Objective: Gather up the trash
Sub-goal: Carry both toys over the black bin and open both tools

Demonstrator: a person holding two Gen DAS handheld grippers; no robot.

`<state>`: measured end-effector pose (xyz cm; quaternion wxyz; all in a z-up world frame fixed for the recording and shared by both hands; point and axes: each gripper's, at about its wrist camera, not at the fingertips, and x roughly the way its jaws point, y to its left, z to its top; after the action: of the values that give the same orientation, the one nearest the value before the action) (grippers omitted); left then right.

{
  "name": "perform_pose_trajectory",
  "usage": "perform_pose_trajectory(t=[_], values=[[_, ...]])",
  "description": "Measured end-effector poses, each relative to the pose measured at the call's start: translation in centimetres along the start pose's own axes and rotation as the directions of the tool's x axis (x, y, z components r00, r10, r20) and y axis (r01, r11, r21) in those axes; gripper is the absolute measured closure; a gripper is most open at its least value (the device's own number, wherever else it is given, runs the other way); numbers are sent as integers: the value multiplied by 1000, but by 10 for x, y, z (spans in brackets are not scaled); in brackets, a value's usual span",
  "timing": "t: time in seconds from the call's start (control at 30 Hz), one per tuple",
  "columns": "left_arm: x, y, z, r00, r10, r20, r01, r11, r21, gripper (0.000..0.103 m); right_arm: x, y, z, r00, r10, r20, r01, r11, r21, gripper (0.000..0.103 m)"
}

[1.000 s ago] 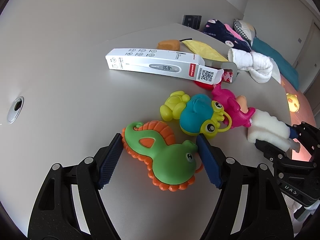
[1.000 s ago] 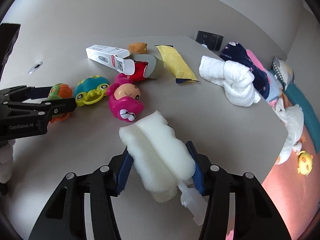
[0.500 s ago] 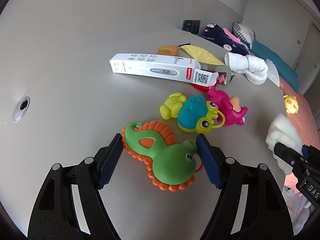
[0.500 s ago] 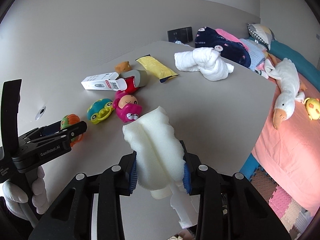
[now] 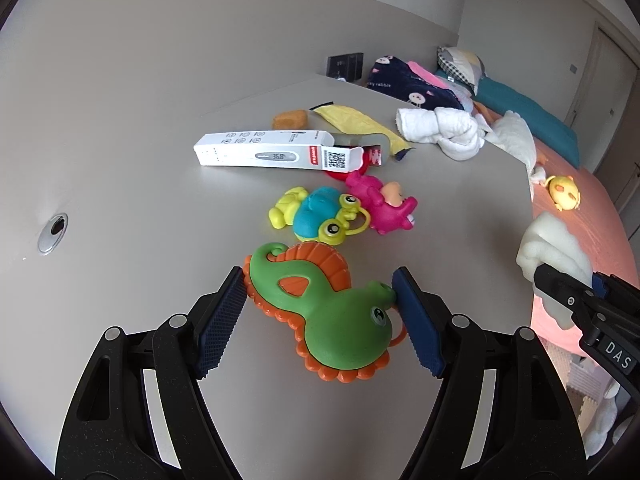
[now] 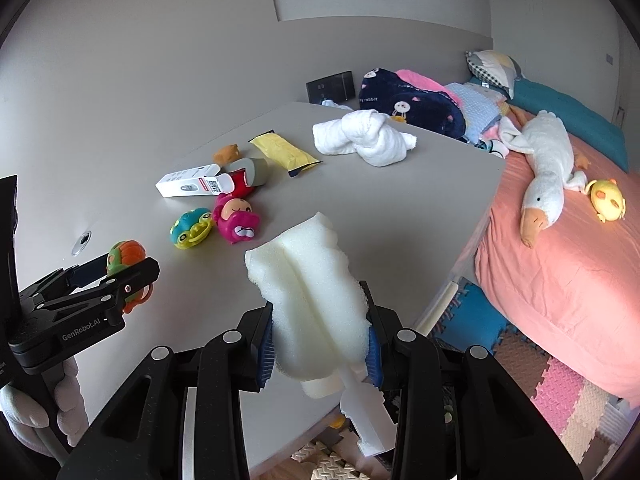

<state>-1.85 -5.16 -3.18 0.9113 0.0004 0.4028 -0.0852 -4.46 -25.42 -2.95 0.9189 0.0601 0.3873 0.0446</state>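
My right gripper (image 6: 320, 354) is shut on a white foam sponge brush (image 6: 310, 292) and holds it in the air above the table's near right corner; it also shows in the left wrist view (image 5: 554, 246). My left gripper (image 5: 320, 320) has its pads against both ends of a green and orange seahorse toy (image 5: 324, 312) at table level. On the grey table (image 6: 400, 208) lie a white thermometer box (image 5: 264, 154), a yellow wrapper (image 5: 356, 122) and a small orange sponge piece (image 5: 290, 118).
A blue frog toy (image 5: 320, 220) and a pink toy (image 5: 384, 206) lie just beyond the seahorse. A knotted white towel (image 6: 364, 142) sits at the table's far side. A bed with a goose plush (image 6: 544, 168) stands right of the table. Foam floor mats (image 6: 560, 392) lie below.
My right gripper has lifted the sponge brush off the table and drawn it back toward the table's right edge. My left gripper has stayed closed on the seahorse and raised slightly.
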Motion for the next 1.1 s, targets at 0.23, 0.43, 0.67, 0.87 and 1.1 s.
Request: perform_pose_trajectory(t=[0.23, 0.43, 0.67, 0.87, 1.1], values=[[-2, -42, 4, 999, -43, 1, 43, 997, 63, 31, -23, -33, -10, 999, -33, 28, 31, 997, 70, 66], [2, -77, 5, 996, -88, -10, 88, 990, 113, 31, -35, -63, -17, 996, -77, 36, 72, 990, 120, 66], [5, -114, 5, 992, -125, -25, 128, 977, 170, 31, -48, -92, -24, 992, -122, 42, 114, 979, 168, 65], [6, -142, 3, 986, -162, -38, 166, 963, 213, 31, -58, -112, -30, 986, -160, 44, 148, 969, 200, 65], [2, -175, 0, 977, -204, -55, 211, 940, 268, 30, -69, -132, -37, 980, -196, 44, 181, 954, 240, 65]])
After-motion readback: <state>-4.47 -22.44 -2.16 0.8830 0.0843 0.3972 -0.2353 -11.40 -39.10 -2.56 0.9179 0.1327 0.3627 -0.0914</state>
